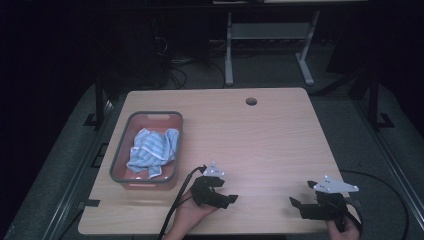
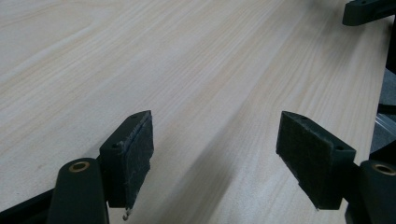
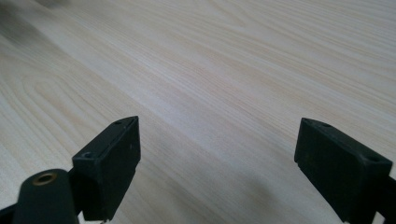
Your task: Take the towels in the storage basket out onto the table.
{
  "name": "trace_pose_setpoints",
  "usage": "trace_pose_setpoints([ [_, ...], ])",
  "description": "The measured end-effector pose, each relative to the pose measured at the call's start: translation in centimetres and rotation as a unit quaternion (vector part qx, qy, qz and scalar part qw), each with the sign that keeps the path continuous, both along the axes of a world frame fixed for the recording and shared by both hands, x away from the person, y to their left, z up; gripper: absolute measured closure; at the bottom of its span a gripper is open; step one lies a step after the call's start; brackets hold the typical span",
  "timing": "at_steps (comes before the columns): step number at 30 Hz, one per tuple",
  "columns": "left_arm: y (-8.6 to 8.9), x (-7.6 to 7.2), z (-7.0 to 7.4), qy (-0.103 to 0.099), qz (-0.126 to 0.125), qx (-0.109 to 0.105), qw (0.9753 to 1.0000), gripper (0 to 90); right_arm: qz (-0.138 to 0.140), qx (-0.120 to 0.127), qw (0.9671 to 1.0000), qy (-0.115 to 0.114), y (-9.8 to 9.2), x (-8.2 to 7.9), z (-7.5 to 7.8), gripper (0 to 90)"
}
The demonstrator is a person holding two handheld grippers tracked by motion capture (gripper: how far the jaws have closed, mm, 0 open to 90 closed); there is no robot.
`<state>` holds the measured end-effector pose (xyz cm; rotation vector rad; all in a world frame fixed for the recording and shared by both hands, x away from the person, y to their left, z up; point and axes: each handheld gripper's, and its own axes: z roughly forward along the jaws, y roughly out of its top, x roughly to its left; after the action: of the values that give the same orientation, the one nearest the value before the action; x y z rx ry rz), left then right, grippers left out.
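Note:
A blue and white striped cloth [image 1: 151,151] lies crumpled inside a grey-rimmed bin [image 1: 120,150] at the table's left. My left gripper [image 1: 226,195] rests low near the front edge, right of the bin, held by a hand; its jaws stand wide apart over bare wood [image 2: 215,149], nothing between them. My right gripper [image 1: 298,206] sits near the front right corner, pointing left, also open with only tabletop between its pads [image 3: 217,163]. A part of the right gripper [image 2: 369,10] shows at the top right of the left gripper view.
The light wooden table [image 1: 260,140] has a round cable hole [image 1: 251,101] near its back edge. Black cables [image 1: 175,210] trail off the front. A white desk frame [image 1: 270,45] stands on the floor behind the table.

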<state>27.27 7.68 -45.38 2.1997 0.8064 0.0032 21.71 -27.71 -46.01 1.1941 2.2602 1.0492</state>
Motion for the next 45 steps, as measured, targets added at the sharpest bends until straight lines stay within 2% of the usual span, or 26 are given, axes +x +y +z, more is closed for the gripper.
trace_pose_setpoints([
  [2, 0.0, 0.0, -0.1, 0.006, 0.007, -0.008, 0.9999, 26.6, 0.001, 0.001, 1.0000, 0.001, 0.0, 0.0, 0.0, 13.8],
  [6, 0.1, 0.1, -0.3, 0.008, 0.002, 0.001, 1.0000, 26.4, 0.003, 0.002, 1.0000, -0.002, 0.1, 0.0, 0.1, 13.8],
  [14, 0.6, 0.2, 0.0, 0.009, 0.015, -0.008, 0.9998, 26.7, -0.003, 0.002, 1.0000, -0.003, 0.0, -0.4, 0.3, 13.8],
  [20, 0.6, 0.2, 0.3, 0.009, 0.014, -0.005, 0.9998, 26.4, 0.001, 0.001, 1.0000, -0.004, 0.2, -0.3, 0.3, 13.8],
  [23, 0.5, 0.1, 1.1, 0.007, 0.010, 0.009, 0.9999, 26.8, 0.003, 0.000, 1.0000, -0.005, 0.3, -0.3, 0.3, 13.8],
  [25, 0.5, 0.2, 1.3, 0.009, 0.007, 0.010, 0.9999, 26.8, 0.002, 0.001, 1.0000, -0.004, 0.3, -0.4, 0.3, 13.8],
  [26, 0.5, 0.1, 1.8, 0.013, 0.005, 0.002, 0.9999, 26.7, 0.001, 0.002, 1.0000, -0.004, 0.3, -0.4, 0.3, 13.8],
  [30, 0.5, 0.1, 2.2, 0.008, -0.001, 0.015, 0.9999, 25.0, 0.000, 0.002, 1.0000, -0.004, 0.3, -0.4, 0.3, 13.8],
  [31, 0.5, 0.2, 2.6, 0.006, 0.008, 0.008, 0.9999, 23.5, -0.001, 0.002, 1.0000, -0.005, 0.3, -0.4, 0.4, 13.8],
  [33, 0.7, 0.3, 3.1, 0.002, 0.012, 0.010, 0.9999, 21.8, 0.000, 0.002, 1.0000, -0.008, 0.3, -0.5, 0.4, 13.8],
  [37, 1.1, 0.5, 4.2, -0.008, 0.019, 0.001, 0.9998, 20.1, -0.004, 0.002, 1.0000, -0.009, 0.2, -0.6, 0.4, 13.8],
  [38, 1.2, 0.7, 4.9, -0.013, 0.024, -0.001, 0.9996, 20.0, -0.009, 0.006, 0.9999, -0.008, 0.1, -0.6, 0.5, 13.8],
  [39, 1.2, 0.7, 4.9, -0.013, 0.024, -0.001, 0.9996, 20.1, -0.009, 0.006, 0.9999, -0.008, 0.1, -0.6, 0.5, 13.8],
  [40, 1.3, 1.2, 5.6, -0.010, 0.024, -0.003, 0.9997, 20.1, -0.010, 0.005, 0.9999, -0.011, 0.0, -0.6, 0.5, 13.8],
  [43, 1.4, 1.6, 6.0, -0.008, 0.023, 0.005, 0.9997, 20.0, -0.012, 0.007, 0.9999, -0.010, 0.0, -0.6, 0.5, 13.8],
  [45, 1.6, 1.9, 6.3, -0.015, 0.030, 0.013, 0.9994, 19.4, -0.012, 0.007, 0.9999, -0.009, -0.1, -0.6, 0.5, 13.8],
])
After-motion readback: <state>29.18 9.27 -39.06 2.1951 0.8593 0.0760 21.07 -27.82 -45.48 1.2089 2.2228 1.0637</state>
